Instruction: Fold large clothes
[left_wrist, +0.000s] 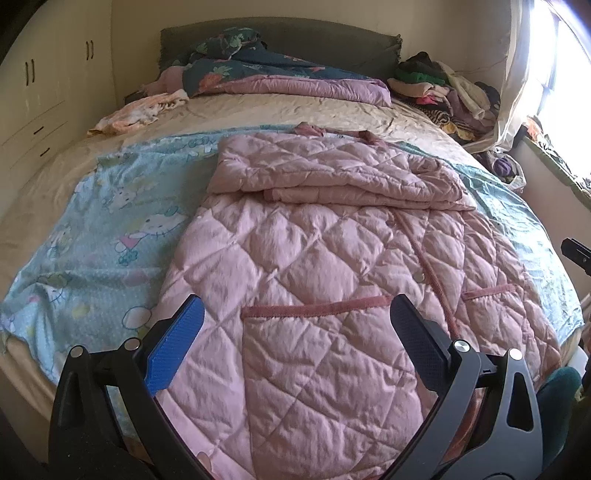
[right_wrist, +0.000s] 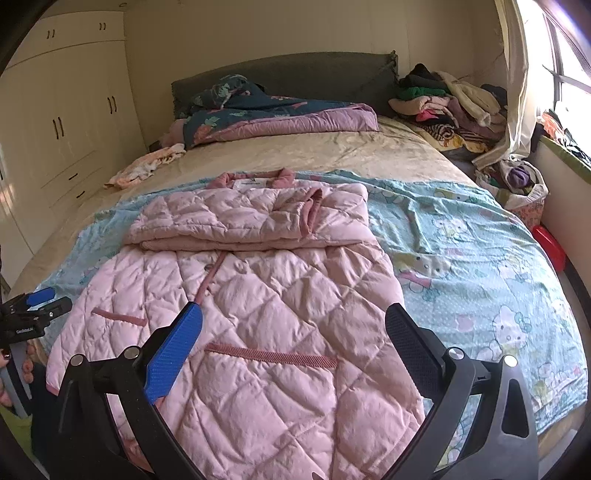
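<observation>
We hold both grippers over the near end of the bed (left_wrist: 258, 110), and each one is spread wide with nothing between its fingers. The pink quilted robe (left_wrist: 314, 258) lies flat on a light blue cartoon sheet (left_wrist: 110, 229). Its long axis runs straight away from us, from the hem at our side to the collar (right_wrist: 255, 181) at the far side. The sleeves are already folded across the chest and form a thick band over the upper part. The lower part is not folded yet.

The left gripper (left_wrist: 295, 343) hangs above the hem, over the pocket on its side (left_wrist: 314, 308). The right gripper (right_wrist: 293, 347) hangs above the other pocket (right_wrist: 271, 356), nearer to the right edge of the robe. So each gripper has its own hem corner just below and in front of it, and neither one is clearly nearer. In our judgement, the next move is to take the hem and carry it forward along the long axis, toward the collar.

The fabric looks puffy and soft, with diamond stitching, darker pink trim and snap buttons down the front. We expect that it is bulky and may spring open after a fold.
</observation>
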